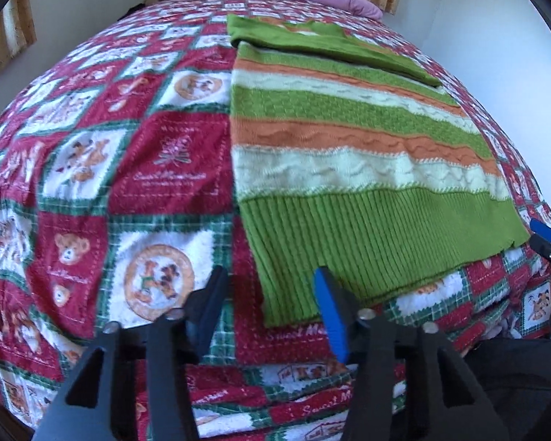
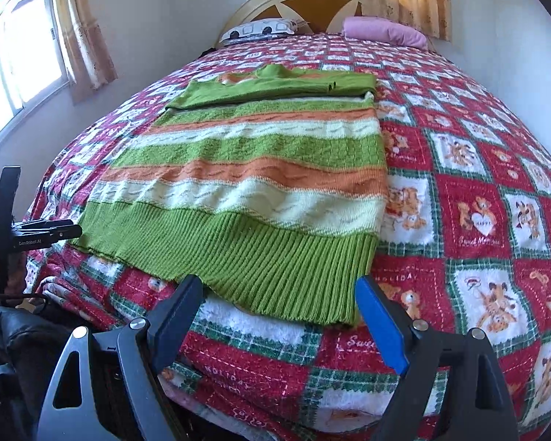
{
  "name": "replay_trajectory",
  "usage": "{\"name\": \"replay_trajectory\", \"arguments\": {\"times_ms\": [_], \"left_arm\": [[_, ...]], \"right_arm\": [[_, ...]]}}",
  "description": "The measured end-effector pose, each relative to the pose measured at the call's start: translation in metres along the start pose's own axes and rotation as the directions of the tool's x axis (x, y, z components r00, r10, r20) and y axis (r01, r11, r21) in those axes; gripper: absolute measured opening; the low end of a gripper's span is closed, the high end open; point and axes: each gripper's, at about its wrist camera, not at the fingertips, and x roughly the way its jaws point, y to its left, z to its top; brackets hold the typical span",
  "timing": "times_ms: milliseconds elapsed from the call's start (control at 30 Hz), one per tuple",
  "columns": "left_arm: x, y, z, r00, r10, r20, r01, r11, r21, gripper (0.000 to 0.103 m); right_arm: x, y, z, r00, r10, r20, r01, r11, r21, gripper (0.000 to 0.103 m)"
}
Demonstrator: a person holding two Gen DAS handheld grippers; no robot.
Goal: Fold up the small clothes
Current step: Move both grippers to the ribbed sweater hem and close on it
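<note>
A small knit sweater with green, orange and cream stripes lies flat on the bed, its ribbed green hem nearest me and both sleeves folded across its top; it also shows in the right wrist view. My left gripper is open and empty, just short of the hem's near left corner. My right gripper is open and empty, its jaws either side of the hem's near right part, slightly in front of it. The left gripper also shows at the right wrist view's left edge.
The bed wears a red, green and white teddy-bear quilt. A patterned pillow and a pink pillow lie by the headboard. A window with curtains is on the left wall. Dark clothing is below the bed edge.
</note>
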Motion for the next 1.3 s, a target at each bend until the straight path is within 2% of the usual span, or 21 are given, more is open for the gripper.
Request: {"name": "replay_trajectory", "arguments": {"times_ms": [67, 233, 300, 367, 567, 700, 800, 867, 900, 1000, 1100, 1300], "left_arm": [[0.002, -0.002, -0.001, 1.0, -0.006, -0.005, 0.006, 1.0, 0.007, 0.043], [0.002, -0.009, -0.003, 1.0, -0.017, 0.004, 0.017, 0.999, 0.035, 0.028], [0.0, -0.012, -0.003, 1.0, -0.023, 0.011, 0.023, 0.999, 0.049, 0.011], [-0.004, -0.013, -0.003, 0.999, -0.017, 0.029, 0.015, 0.998, 0.06, 0.005], [-0.024, -0.008, 0.003, 0.994, -0.041, 0.103, 0.034, 0.997, 0.064, 0.005], [-0.025, -0.008, 0.004, 0.992, -0.05, 0.113, 0.043, 0.997, 0.071, 0.005], [-0.019, -0.007, 0.006, 0.993, -0.056, 0.1, 0.05, 0.996, 0.068, 0.005], [-0.018, -0.007, 0.006, 0.993, -0.056, 0.101, 0.049, 0.996, 0.07, 0.005], [-0.019, -0.007, 0.006, 0.993, -0.054, 0.107, 0.046, 0.996, 0.073, 0.005], [-0.032, -0.011, 0.007, 0.987, -0.03, 0.158, 0.013, 0.995, 0.103, 0.005], [-0.043, -0.012, 0.01, 0.977, -0.004, 0.212, -0.026, 0.99, 0.136, 0.005], [-0.049, -0.008, 0.024, 0.973, -0.041, 0.228, 0.008, 0.99, 0.144, 0.005]], "right_arm": [[0.001, 0.0, -0.001, 1.0, -0.002, -0.001, 0.002, 1.0, -0.001, 0.085], [0.002, -0.003, -0.002, 1.0, -0.01, 0.004, 0.01, 1.0, 0.011, 0.085], [0.003, -0.007, -0.002, 1.0, -0.017, 0.007, 0.017, 1.0, 0.019, 0.085], [0.002, -0.014, -0.002, 1.0, -0.025, 0.006, 0.025, 0.999, 0.035, 0.085], [-0.008, -0.034, -0.006, 0.998, -0.054, 0.016, 0.052, 0.994, 0.097, 0.085], [-0.004, -0.036, -0.007, 1.0, -0.003, -0.003, 0.004, 0.993, 0.115, 0.062], [0.007, -0.03, -0.012, 0.999, 0.024, -0.031, -0.021, 0.995, 0.098, 0.055], [0.007, -0.024, -0.013, 1.0, -0.022, -0.019, 0.023, 0.998, 0.056, 0.024], [0.007, -0.021, -0.012, 0.999, -0.02, -0.025, 0.021, 0.999, 0.036, 0.011], [0.0, -0.021, -0.011, 1.0, 0.003, 0.002, -0.003, 1.0, 0.031, 0.01], [-0.019, -0.022, -0.005, 0.997, 0.011, 0.08, -0.013, 1.0, 0.026, 0.01], [-0.044, -0.021, 0.008, 0.979, 0.024, 0.204, -0.033, 0.999, 0.04, 0.009]]}}
